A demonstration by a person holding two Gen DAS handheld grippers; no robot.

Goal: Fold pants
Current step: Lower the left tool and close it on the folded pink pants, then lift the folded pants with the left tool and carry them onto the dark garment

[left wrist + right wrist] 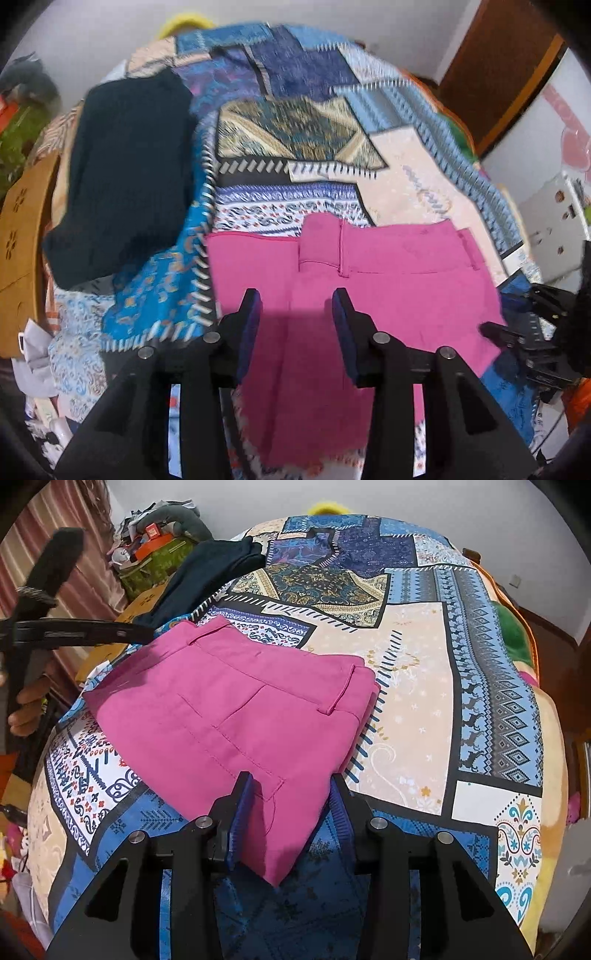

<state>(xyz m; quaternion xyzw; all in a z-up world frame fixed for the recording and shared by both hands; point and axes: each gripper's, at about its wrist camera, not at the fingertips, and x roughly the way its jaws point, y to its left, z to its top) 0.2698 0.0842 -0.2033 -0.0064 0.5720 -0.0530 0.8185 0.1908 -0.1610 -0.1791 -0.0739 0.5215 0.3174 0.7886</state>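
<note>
Both hand-held grippers spread apart, gripping nothing | pink pants (236, 709) folded on patchwork bedspread (417, 686)

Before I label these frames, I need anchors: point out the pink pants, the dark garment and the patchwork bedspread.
pink pants (229, 716): right wrist view, middle of the folded top layer.
dark garment (129, 177): left wrist view, its centre.
patchwork bedspread (417, 686): right wrist view, bare beige patch.

In the left wrist view we are seeing the whole far half of the bedspread (295, 110) smearing with blur. Nearer than that blur, the left gripper (295, 306) is covering part of the pink pants (388, 288). In the right wrist view, the right gripper (291, 794) is hiding the near corner of those pants (221, 709).
</note>
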